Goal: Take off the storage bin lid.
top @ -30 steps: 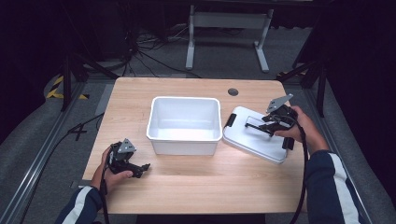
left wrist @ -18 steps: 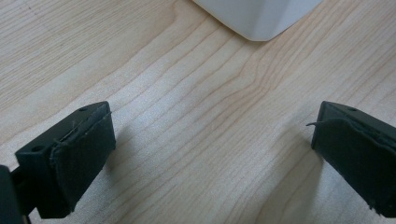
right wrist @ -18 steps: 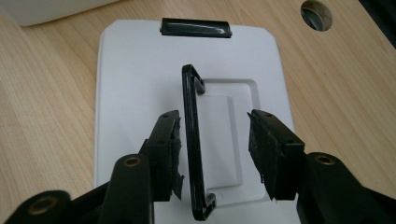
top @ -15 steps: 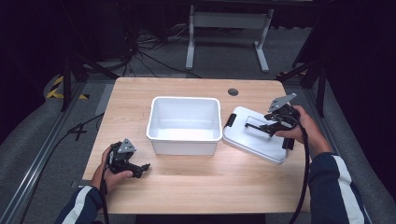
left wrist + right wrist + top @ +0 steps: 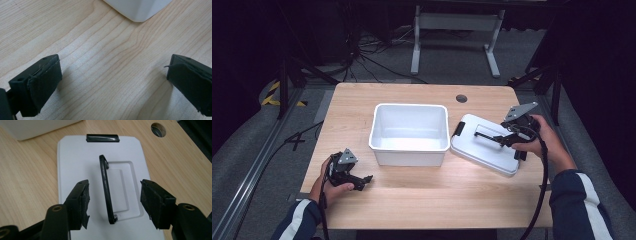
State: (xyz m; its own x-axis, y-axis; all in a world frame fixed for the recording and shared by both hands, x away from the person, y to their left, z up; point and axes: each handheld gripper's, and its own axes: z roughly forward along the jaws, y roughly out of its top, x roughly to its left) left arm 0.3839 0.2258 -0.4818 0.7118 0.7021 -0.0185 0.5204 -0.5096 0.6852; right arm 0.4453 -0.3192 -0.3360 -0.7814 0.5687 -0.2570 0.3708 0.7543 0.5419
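Wooden table (image 5: pixel 422 200) with two hand-held grippers, a tub and its lid, dark floor and cables behind.

At centre stands the empty white tub (image 5: pixel 409 132), upright. Just to its right (apart from the tub wall) the white lid (image 5: pixel 484 145) lies flat on the table, a black clip (image 5: pixel 102 138) at its end nearest the tub. The lid's black handle (image 5: pixel 107 191) is raised on edge over its recess. The right hand-held gripper (image 5: pixel 113 201) hovers over the lid with its jaws apart, one on each side of the handle, neither pad touching it; the jaws have just been opening. The left hand-held gripper (image 5: pixel 113 82) rests near the table's front left, jaws wide open over bare wood, nothing between them, a tub corner ahead.
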